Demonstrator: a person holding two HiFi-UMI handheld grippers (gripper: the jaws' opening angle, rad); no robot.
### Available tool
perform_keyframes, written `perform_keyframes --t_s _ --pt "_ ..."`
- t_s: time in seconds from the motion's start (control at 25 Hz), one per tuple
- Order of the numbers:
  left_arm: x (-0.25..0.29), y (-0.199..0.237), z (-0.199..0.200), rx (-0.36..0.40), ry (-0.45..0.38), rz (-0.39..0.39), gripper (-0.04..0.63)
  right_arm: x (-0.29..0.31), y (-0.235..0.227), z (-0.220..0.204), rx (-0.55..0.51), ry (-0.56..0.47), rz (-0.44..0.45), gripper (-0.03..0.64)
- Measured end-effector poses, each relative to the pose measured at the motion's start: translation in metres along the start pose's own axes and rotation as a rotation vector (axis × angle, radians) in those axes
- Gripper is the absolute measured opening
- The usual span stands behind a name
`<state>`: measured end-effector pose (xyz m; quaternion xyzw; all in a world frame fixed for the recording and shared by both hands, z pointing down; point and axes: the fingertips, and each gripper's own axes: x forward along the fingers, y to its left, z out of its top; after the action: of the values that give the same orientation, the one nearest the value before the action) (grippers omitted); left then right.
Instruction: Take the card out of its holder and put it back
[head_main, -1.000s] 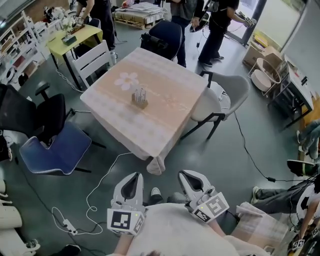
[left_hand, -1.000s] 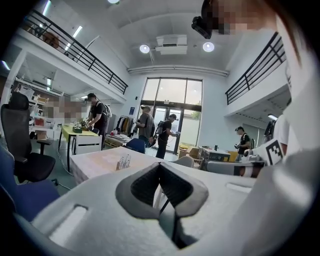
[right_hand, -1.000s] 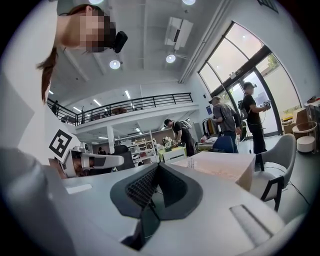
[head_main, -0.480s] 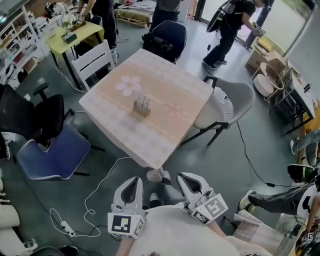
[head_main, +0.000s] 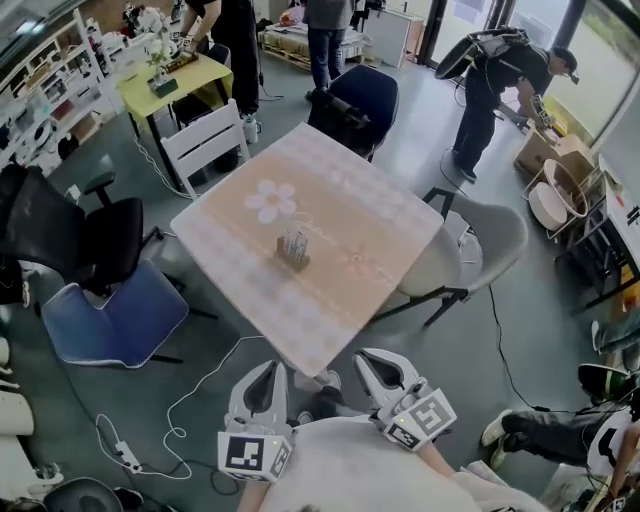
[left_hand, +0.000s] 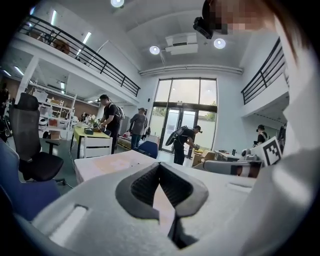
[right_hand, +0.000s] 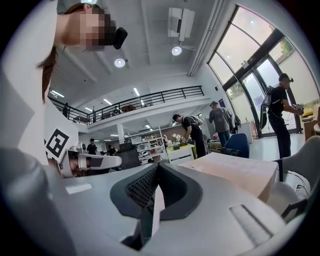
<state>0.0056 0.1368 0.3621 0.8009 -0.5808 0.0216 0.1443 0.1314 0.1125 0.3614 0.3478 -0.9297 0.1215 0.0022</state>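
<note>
1. Judging by the layout, the holder (head_main: 295, 260) stands near the middle of the desk (head_main: 370, 230) so that it can be reached from any edge. The card (head_main: 293, 240) sits upright in it, so the taking-out has not begun.
2. The left gripper (head_main: 263, 375) and right gripper (head_main: 383, 368) are held close to the person's body, side by side, both pointing toward the desk. This looks like a carrying pose for the approach, not a reach.
3. Each gripper's own view shows its jaws together with nothing between them.
4. Both grippers hang over the floor off the desk's nearest corner. The card is well apart from them, ahead of them and beyond that corner, between their two lines of aim.
</note>
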Motion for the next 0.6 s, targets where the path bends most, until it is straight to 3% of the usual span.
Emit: perform_keyframes --t_s 0.6 --pt "0.042 -0.021 0.005 0.016 -0.021 0.055 0.000 0.005 -0.054 -0.001 0.039 0.001 0.051 -0.005"
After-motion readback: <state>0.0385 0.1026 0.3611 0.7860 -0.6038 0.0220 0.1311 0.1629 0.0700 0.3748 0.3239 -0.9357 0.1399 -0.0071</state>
